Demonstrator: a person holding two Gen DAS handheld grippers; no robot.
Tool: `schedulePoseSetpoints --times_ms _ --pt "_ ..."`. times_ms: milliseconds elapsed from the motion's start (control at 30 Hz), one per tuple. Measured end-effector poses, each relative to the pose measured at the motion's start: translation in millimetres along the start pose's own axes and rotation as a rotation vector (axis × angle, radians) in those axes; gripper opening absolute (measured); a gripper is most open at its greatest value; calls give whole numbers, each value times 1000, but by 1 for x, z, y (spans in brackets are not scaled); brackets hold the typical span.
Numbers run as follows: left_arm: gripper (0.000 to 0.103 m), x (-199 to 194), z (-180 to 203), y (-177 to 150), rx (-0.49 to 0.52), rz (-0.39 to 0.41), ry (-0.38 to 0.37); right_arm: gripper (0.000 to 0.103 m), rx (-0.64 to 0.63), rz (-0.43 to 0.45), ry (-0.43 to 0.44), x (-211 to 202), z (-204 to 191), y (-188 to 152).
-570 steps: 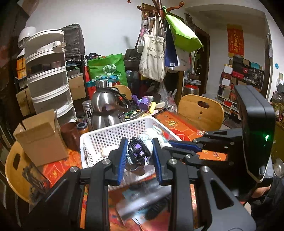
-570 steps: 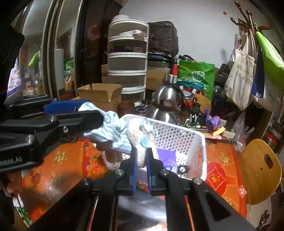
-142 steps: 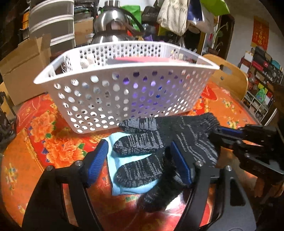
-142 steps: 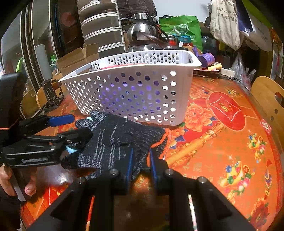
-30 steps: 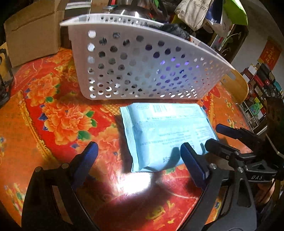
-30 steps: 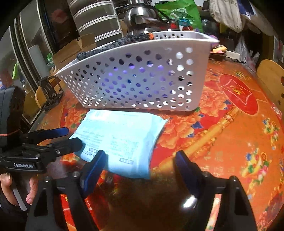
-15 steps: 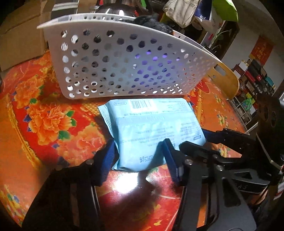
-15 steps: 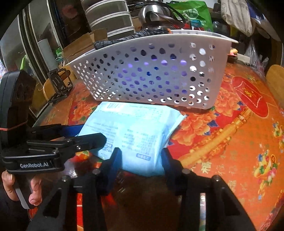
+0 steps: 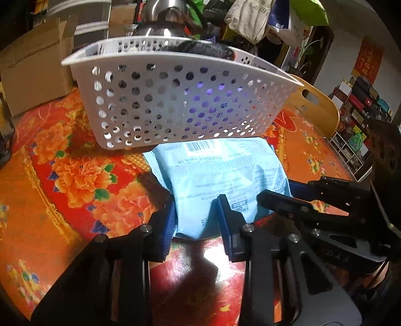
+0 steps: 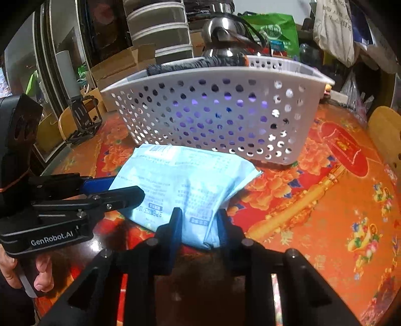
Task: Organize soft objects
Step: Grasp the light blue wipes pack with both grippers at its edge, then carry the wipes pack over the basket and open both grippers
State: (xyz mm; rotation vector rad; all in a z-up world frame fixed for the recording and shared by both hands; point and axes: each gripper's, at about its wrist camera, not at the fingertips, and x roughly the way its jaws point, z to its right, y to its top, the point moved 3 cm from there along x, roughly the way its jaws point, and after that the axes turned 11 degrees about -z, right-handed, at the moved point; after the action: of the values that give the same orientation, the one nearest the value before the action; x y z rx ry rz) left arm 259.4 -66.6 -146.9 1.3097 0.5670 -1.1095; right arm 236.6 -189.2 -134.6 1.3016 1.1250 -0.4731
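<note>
A soft light-blue pack [image 9: 220, 175] lies on the red flowered tablecloth in front of a white perforated basket [image 9: 175, 100]. It also shows in the right wrist view [image 10: 185, 185], below the basket [image 10: 220, 110]. A dark knit glove [image 9: 205, 47] lies on the basket's rim, also seen from the right [image 10: 195, 64]. My left gripper [image 9: 196, 213] is shut on the pack's near left corner. My right gripper [image 10: 199, 220] is shut on the pack's near right corner, which bunches between its fingers.
A steel kettle [image 10: 223, 37] stands behind the basket. Cardboard boxes [image 9: 32, 72] sit at the left. A wooden chair back [image 9: 315, 107] stands at the table's right edge. Stacked drawers [image 10: 158, 30] and hanging bags [image 9: 250, 17] fill the background.
Both grippers moved in on the blue pack and closed on its near corners; a second ago their jaws stood wide open around it. The pack's near edge has bunched up.
</note>
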Motion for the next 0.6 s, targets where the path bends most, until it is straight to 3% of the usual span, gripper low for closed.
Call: schedulePoseSetpoints --times_ms 367,600 --pt "30 -58 20 -9 44 128 30 26 -31 129 -45 -65 -19 1" --pt "30 -111 42 3 76 208 45 26 -45 199 -67 -108 -25 19"
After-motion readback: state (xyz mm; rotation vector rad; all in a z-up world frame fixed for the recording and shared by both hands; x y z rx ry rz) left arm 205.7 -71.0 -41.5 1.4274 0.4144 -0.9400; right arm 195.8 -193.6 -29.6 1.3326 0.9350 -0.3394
